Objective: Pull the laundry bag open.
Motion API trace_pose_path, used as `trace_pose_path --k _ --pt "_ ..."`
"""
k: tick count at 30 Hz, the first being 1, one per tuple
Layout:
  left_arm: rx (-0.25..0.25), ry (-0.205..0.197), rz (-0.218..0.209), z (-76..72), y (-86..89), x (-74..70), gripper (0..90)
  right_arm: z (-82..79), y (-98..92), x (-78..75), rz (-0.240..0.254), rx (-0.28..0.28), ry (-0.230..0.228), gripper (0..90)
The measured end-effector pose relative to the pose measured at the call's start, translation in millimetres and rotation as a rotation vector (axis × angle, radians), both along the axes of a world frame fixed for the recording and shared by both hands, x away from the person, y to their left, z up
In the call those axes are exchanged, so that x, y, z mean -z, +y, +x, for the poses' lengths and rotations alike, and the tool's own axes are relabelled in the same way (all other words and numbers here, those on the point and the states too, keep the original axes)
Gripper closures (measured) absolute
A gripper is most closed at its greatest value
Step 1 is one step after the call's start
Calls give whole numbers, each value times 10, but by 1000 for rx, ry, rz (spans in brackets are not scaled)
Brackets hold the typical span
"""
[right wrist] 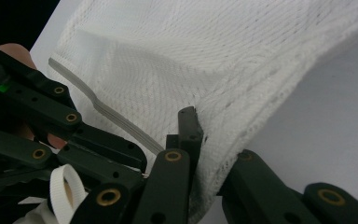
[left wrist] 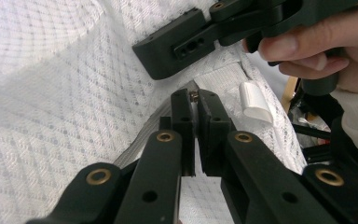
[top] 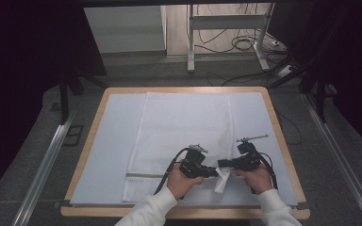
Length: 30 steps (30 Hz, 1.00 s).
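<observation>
A white mesh laundry bag (top: 184, 127) lies flat on the table, with a grey zipper strip (right wrist: 116, 119) across its near end. Both grippers meet at its near right corner, which is lifted and bunched. My left gripper (left wrist: 196, 95) is shut, with a small metal zipper pull (left wrist: 194, 95) pinched at its tips. My right gripper (right wrist: 209, 135) is shut on the bag's mesh edge (right wrist: 242, 116), and the fabric hides one of its fingers. In the high view the left gripper (top: 213, 172) and right gripper (top: 220, 164) point at each other, almost touching. A white ribbon loop (left wrist: 256, 100) hangs from the corner.
The bag rests on a pale mat (top: 113, 141) covering a wooden table (top: 94, 122). The person's white-sleeved forearms (top: 155, 207) come in at the near edge. Beyond the table stand a desk frame (top: 191, 42) and loose cables (top: 240, 44) on the floor.
</observation>
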<state>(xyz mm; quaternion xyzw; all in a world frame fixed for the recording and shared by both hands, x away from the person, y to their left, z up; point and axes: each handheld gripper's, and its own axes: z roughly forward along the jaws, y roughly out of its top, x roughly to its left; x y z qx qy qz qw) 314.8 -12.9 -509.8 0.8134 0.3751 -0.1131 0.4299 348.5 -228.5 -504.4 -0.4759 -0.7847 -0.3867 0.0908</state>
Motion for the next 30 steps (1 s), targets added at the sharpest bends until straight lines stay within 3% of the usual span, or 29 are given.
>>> trace_pose_path --k 24,26,30 --pt "5 24 13 -1 -21 132 870 -73 -8 21 -26 0 -6 885" --pt "6 15 29 2 -15 137 870 -75 -10 24 -29 0 -7 885" --pt "3 28 17 5 -5 155 870 -77 -22 27 -31 0 -5 885"
